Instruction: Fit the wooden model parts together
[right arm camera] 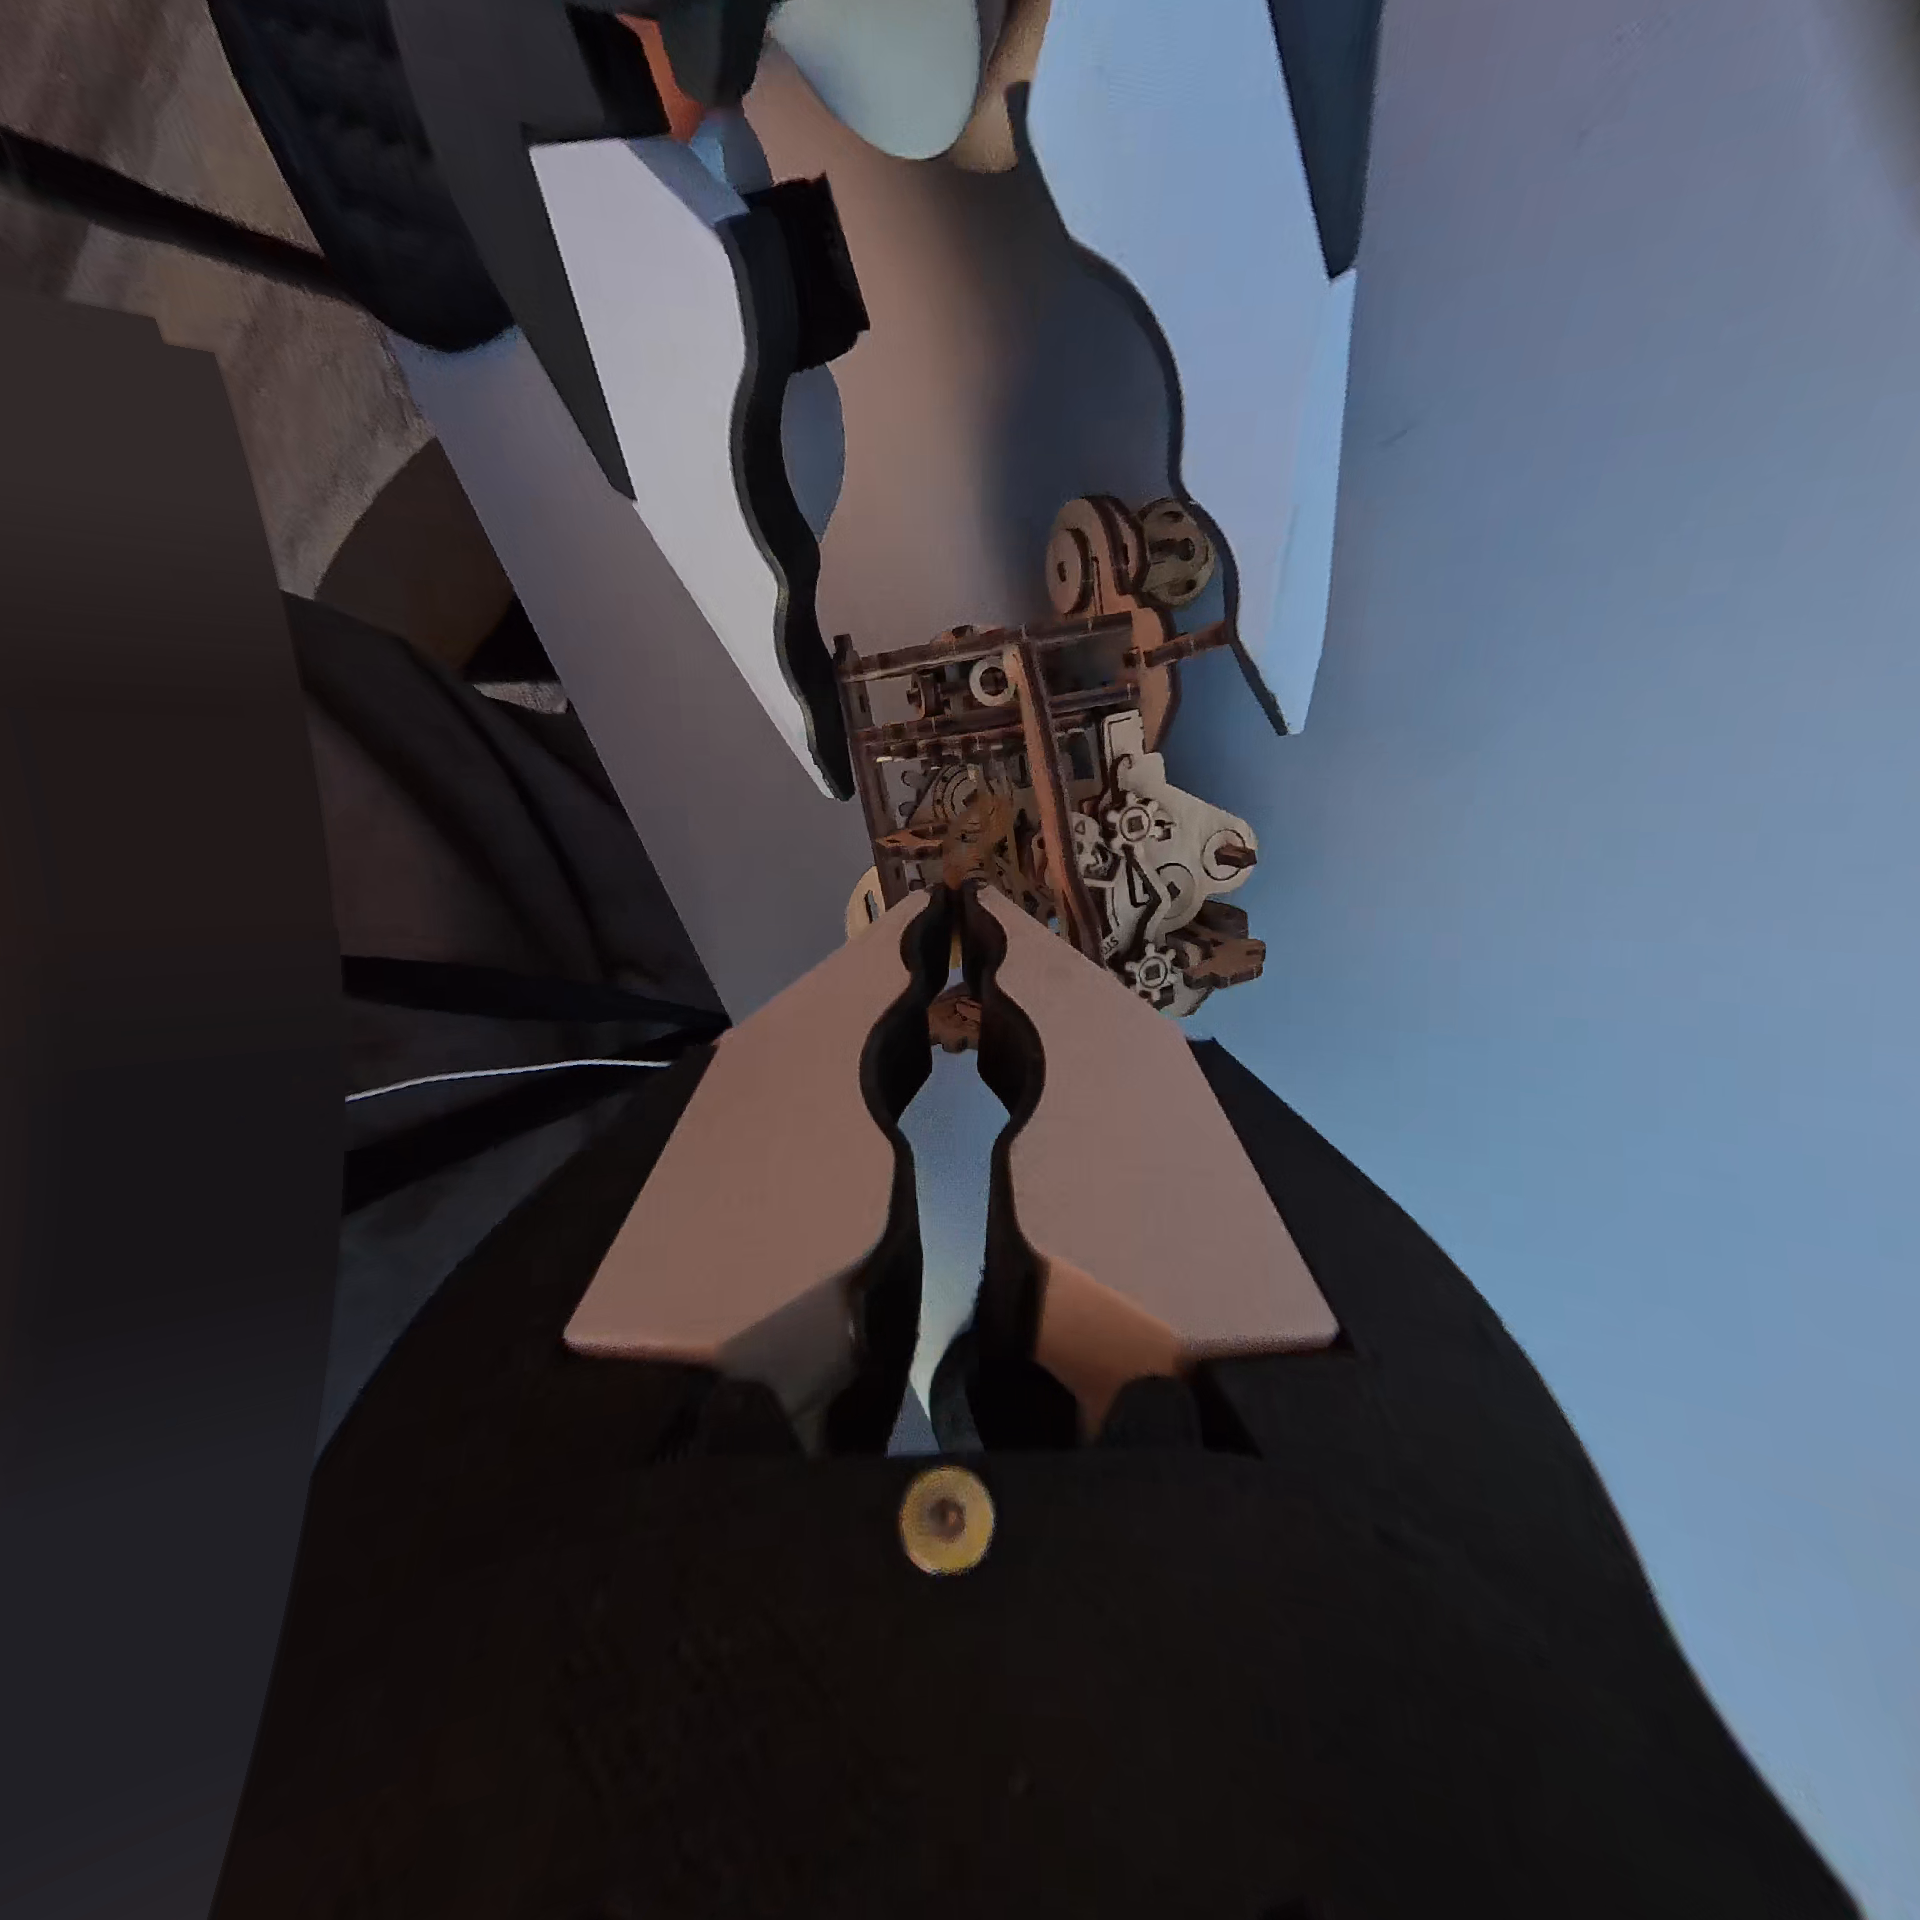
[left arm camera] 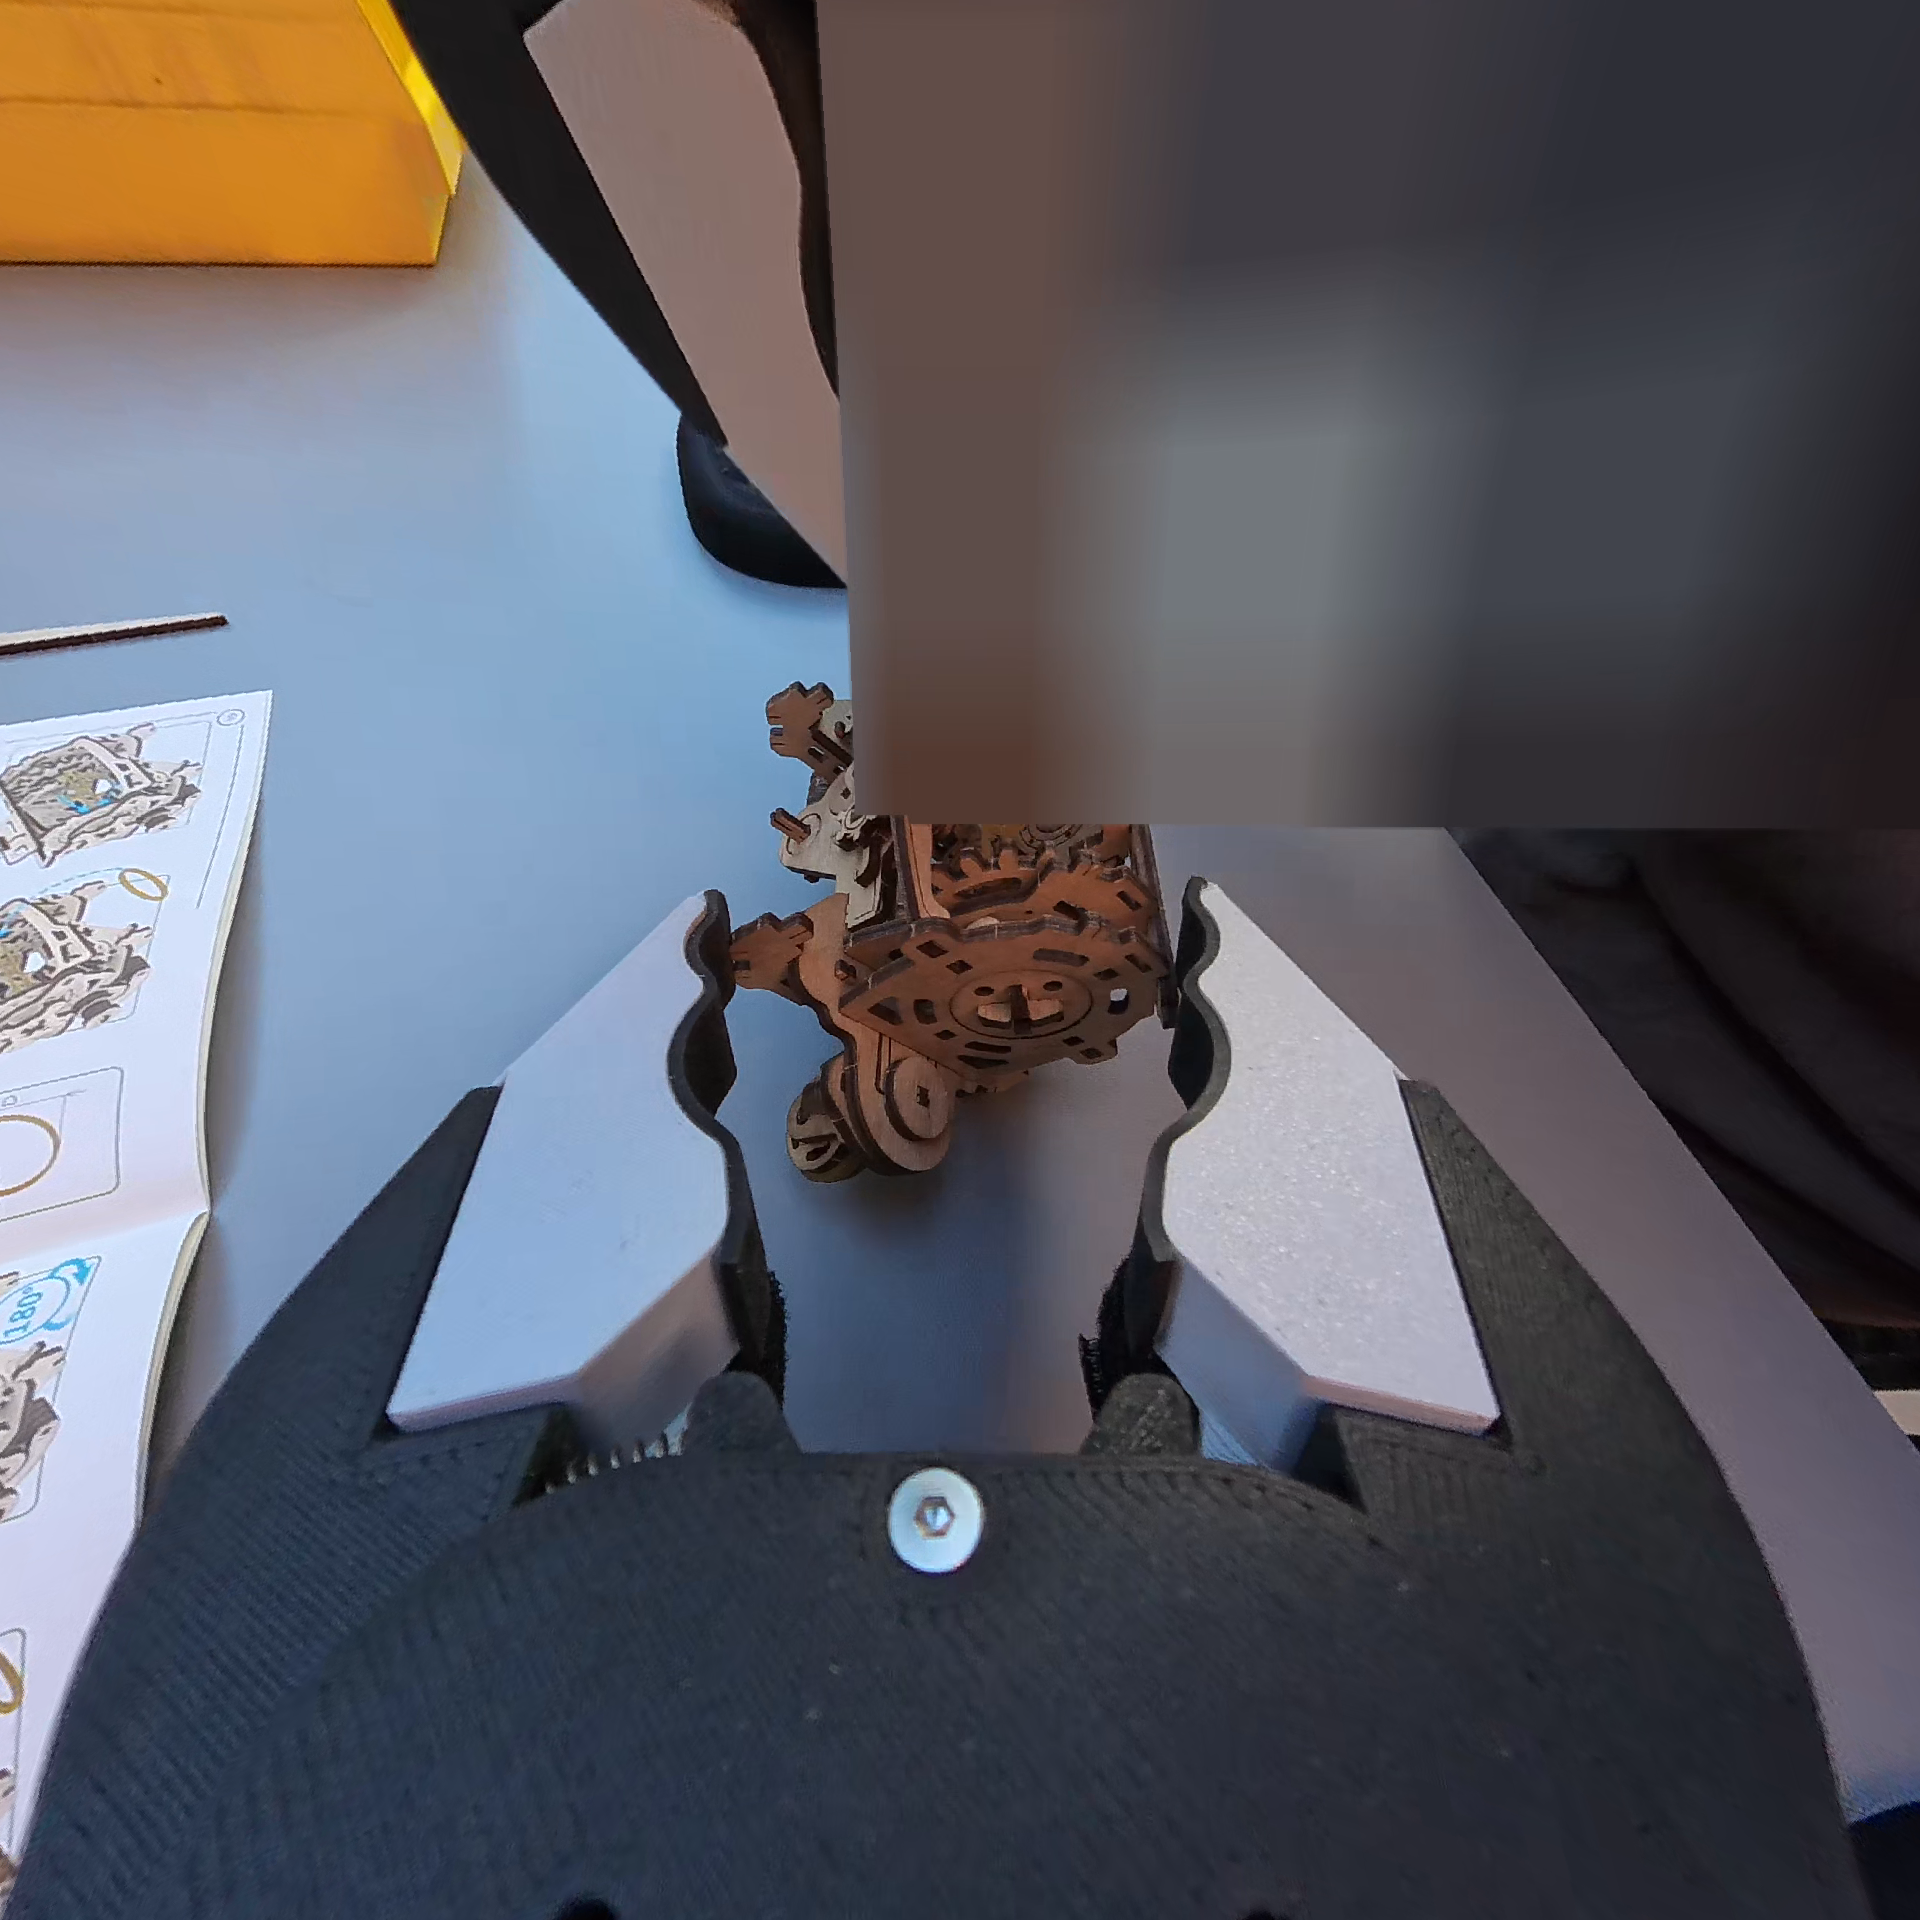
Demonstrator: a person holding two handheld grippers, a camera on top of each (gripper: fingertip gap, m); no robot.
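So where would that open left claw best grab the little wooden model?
Probably across the flat frame sides of the wooden model, straight ahead of the left gripper, whose open fingers already flank it. The gear disc facing it looks too fragile; the right gripper pinches the far end.

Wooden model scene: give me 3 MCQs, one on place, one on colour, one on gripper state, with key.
1. Where is the booklet relative to the model in the left wrist view?
A. Left
B. Right
C. Under it

2. What colour is the box at the far left?
A. Blue
B. Yellow
C. Green

3. How are the right gripper fingers set?
A. Wide open
B. Nearly shut on a small wooden part of the model
C. Out of view

Key: A, the booklet lies at the left edge of the table; B, the box is plainly yellow; B, the tips meet at the model, while the left gripper brackets it open.
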